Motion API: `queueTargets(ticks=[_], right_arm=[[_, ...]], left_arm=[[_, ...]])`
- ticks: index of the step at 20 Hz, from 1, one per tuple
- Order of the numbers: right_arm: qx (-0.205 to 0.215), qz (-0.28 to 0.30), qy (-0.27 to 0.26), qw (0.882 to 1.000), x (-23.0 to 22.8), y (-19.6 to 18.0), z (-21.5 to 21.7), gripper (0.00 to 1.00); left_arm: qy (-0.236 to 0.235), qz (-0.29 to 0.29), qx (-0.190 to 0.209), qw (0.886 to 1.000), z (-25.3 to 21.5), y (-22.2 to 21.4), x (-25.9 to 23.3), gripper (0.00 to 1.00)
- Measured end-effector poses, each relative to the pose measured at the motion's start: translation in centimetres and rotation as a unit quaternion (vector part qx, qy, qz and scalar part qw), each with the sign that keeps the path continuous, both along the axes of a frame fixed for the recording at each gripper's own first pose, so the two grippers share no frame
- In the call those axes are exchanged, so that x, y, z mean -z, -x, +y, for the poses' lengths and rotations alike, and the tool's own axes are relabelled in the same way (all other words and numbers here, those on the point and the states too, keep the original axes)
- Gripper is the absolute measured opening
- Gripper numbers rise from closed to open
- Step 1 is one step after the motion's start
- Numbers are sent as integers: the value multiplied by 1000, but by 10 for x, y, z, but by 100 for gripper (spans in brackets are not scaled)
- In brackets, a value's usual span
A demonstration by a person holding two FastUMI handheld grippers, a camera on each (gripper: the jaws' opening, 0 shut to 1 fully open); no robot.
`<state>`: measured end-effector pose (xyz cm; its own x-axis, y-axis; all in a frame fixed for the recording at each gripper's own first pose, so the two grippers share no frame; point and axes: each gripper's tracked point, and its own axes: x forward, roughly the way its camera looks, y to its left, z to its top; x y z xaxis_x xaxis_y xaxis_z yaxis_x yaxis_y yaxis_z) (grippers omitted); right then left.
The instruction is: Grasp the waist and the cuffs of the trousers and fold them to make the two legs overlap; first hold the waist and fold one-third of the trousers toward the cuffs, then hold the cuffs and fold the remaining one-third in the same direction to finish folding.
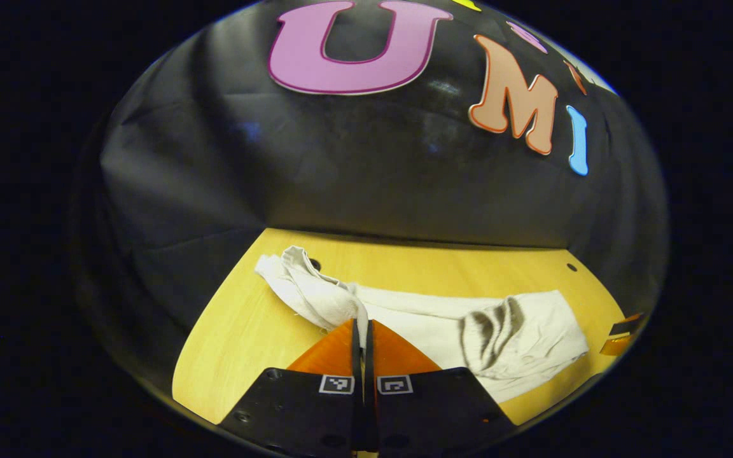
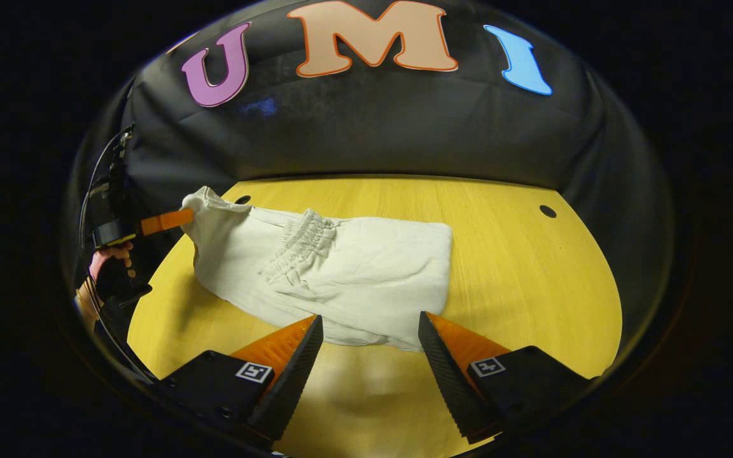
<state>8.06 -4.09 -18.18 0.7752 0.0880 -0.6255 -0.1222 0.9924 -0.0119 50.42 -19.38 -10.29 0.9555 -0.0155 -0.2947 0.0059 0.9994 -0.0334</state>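
Trousers (image 2: 341, 280) lie ahead of my right gripper (image 2: 369, 334) on the yellow table (image 2: 532, 267), bundled into a short, thick packet with the gathered elastic waist (image 2: 300, 245) on top near the middle. Judging by that shape, the legs are already laid over each other and the waist third has been folded toward the cuffs. What seems left is the last third: bringing the cuff end over in the same direction and smoothing the packet flat.

My left gripper (image 1: 362, 331) is clenched, its fingers pressed tight together with a strip of the pale cloth pinched between the tips. That end of the fabric rises off the table just ahead of the tips, so I take it to be the cuff end, though I cannot make out the hems themselves. From the right gripper view the same tool (image 2: 166, 221) meets the far left corner of the bundle.

My right gripper is released, jaws spread wide and empty, poised just short of the near edge of the trousers without touching them.
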Motion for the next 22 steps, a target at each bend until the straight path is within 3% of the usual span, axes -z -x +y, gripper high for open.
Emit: queueTargets(ticks=[3,4,5,11,12,14,15,22], right_arm=[[8,-1,-9,1000,-6,7,-32,92],[11,-1,-12,1000,-5,9,-43,97],[15,-1,-14,1000,-5,11,-54,92],[32,-2,-27,999,-5,20,-111,92],[36,-2,-28,999,-6,21,-119,97],[44,-3,-32,999,-6,23,-135,92],[48,-4,-33,998,-7,24,-143,97],[75,-2,-45,996,-4,35,-180,92]], left_arm=[[3,-17,17,1000,-47,-3,-24,0],[4,-21,27,999,-66,-4,-31,0],[2,-25,37,999,-85,-3,-39,0],[-20,-41,99,994,-187,-3,-67,0],[-26,-41,109,993,-202,-3,-67,0],[-29,-37,126,991,-229,-4,-65,0],[-28,-35,133,990,-240,-2,-64,0],[-31,2,177,984,-305,18,-18,0]])
